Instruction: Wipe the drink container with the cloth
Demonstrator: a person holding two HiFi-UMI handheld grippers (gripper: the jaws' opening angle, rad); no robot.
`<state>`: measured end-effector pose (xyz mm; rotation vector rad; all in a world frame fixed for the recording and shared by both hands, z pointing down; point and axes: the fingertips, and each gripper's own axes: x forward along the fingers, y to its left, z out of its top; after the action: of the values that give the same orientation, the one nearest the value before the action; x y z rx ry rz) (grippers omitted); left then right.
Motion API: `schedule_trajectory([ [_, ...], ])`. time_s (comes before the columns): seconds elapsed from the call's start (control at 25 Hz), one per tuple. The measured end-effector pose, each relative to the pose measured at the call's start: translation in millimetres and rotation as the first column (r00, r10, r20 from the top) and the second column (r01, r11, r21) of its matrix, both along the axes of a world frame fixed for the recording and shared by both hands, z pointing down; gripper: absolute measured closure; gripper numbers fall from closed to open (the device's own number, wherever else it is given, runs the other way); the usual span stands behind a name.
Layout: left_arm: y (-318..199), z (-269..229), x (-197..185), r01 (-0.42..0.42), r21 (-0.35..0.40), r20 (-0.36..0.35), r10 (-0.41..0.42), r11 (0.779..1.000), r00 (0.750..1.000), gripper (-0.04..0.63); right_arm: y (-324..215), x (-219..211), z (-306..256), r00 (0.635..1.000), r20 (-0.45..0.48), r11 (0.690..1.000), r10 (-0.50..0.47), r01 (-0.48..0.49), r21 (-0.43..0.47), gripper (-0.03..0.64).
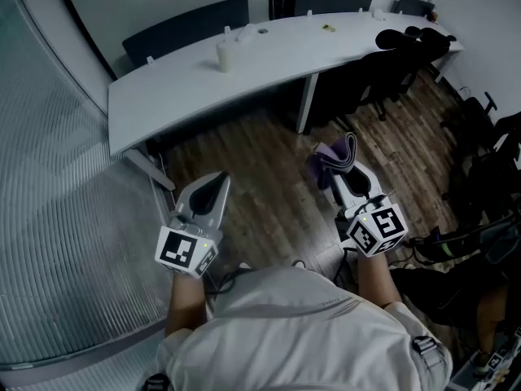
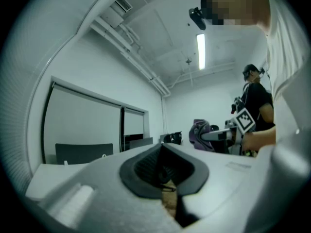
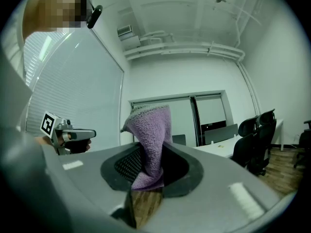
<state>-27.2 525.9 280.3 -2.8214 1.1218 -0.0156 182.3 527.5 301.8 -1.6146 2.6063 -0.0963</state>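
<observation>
A pale drink container (image 1: 224, 55) stands on the long white table (image 1: 163, 84), far ahead of both grippers. My right gripper (image 1: 332, 168) is shut on a purple cloth (image 1: 335, 158), which sticks up between its jaws (image 3: 148, 142). In the left gripper view the same cloth (image 2: 200, 132) shows off to the right. My left gripper (image 1: 213, 184) is shut with nothing between its jaws, and it hangs over the wooden floor at the left. Both grippers are held close to my body, well short of the table.
Dark chairs (image 1: 186, 24) stand behind the table and black office chairs (image 1: 407, 51) crowd its right end. A ribbed glass wall (image 1: 57, 218) runs along the left. A table leg (image 1: 307, 103) stands ahead. Another person (image 2: 255, 98) stands at the right.
</observation>
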Motion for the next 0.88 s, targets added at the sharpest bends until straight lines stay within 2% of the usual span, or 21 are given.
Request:
schedule_trajectory([
  [0.36,-9.0,5.6,-13.5,-0.006,-0.011,0.002,0.006,1.0,1.0,0.591,-10.8,-9.9,5.2,1.0,-0.006,0.999,0.011,-0.011,-0.033,0.515],
  [0.64,-23.3,2.4,-56.4,0.023,-0.01,-0.029,-0.024,1.0,0.999,0.591,-24.7,-39.7,-3.0,1.0,-0.019,0.999,0.017,-0.017,-0.031,0.515],
  [0.88,-33.7,11.9,-96.6,0.023,-0.009,-0.037,-0.023,1.0,0.999,0.591,-38.5,-83.3,5.6,1.0,-0.024,0.999,0.018,-0.019,-0.046,0.515],
])
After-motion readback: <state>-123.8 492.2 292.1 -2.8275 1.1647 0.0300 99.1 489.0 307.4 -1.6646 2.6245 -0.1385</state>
